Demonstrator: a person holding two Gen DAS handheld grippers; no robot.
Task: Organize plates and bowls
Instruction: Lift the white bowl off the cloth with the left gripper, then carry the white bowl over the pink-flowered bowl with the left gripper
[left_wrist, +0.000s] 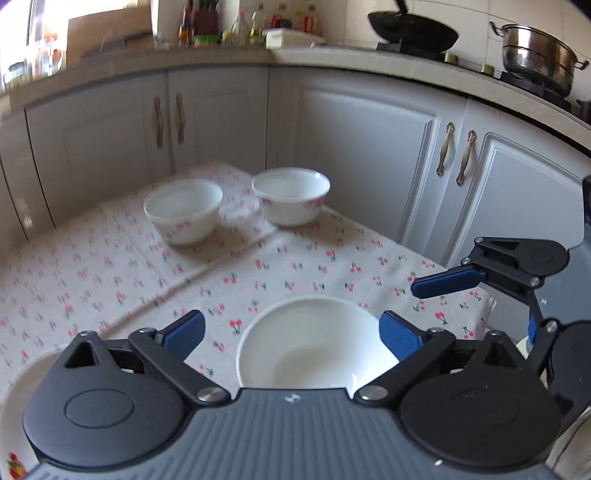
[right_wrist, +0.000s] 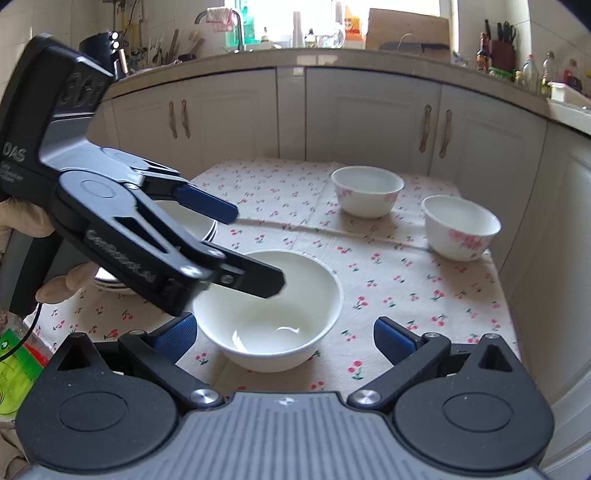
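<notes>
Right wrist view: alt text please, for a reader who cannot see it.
A plain white bowl sits on a cherry-print tablecloth before the open right gripper. The open left gripper hangs over the bowl's left side, and two pink-flowered bowls stand behind.

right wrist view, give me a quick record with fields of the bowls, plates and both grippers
surface: table with cherry-print cloth
plain bowl: upright on the cloth, nearest the camera, looks empty
flowered bowls: two, upright, apart from each other, one at the far side, one near the cloth's right edge
plates: stacked at left, mostly hidden behind the left gripper
left gripper: open, one finger over the plain bowl, holding nothing
right gripper: open, fingers either side of the plain bowl, not pressing it
</notes>
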